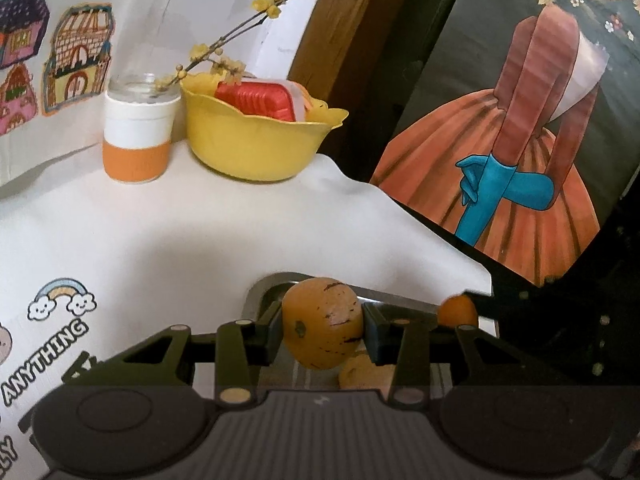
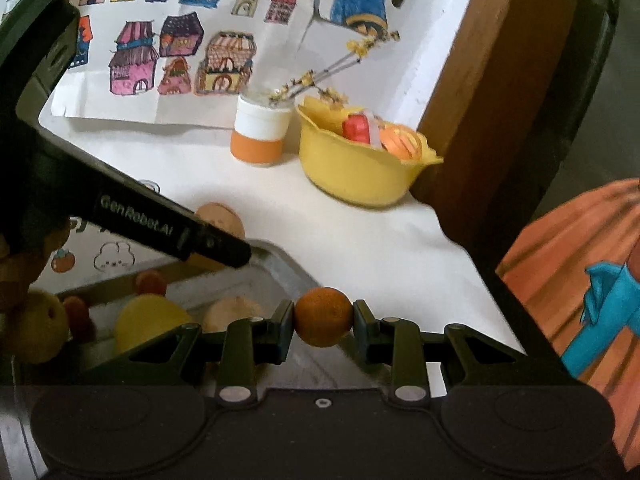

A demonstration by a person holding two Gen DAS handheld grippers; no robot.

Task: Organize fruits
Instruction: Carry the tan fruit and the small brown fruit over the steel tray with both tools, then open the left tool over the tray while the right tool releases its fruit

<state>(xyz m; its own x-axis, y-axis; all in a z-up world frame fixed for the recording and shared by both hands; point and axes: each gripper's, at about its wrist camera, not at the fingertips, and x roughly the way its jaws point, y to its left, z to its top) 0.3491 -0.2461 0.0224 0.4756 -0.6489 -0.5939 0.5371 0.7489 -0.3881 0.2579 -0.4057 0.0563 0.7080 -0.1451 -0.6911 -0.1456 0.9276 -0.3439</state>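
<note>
My left gripper (image 1: 323,330) is shut on a large spotted orange-yellow fruit (image 1: 322,322) and holds it above the metal tray (image 1: 266,286). My right gripper (image 2: 323,318) is shut on a small orange (image 2: 323,316) above the tray's far right part (image 2: 288,264); that orange also shows in the left wrist view (image 1: 458,311). In the tray lie a yellow fruit (image 2: 150,322), a pale round fruit (image 2: 236,312) and small red fruits (image 2: 150,282). The left gripper's body (image 2: 120,208) crosses the right wrist view, with its spotted fruit (image 2: 38,330) at the far left.
A yellow bowl (image 1: 252,144) with a red box (image 1: 256,100) stands at the back of the white-clothed table, next to a white and orange jar (image 1: 136,136) with flower twigs. The table's right edge (image 1: 440,236) drops to a dark painted panel (image 1: 520,152). A wooden post (image 2: 500,80) stands behind.
</note>
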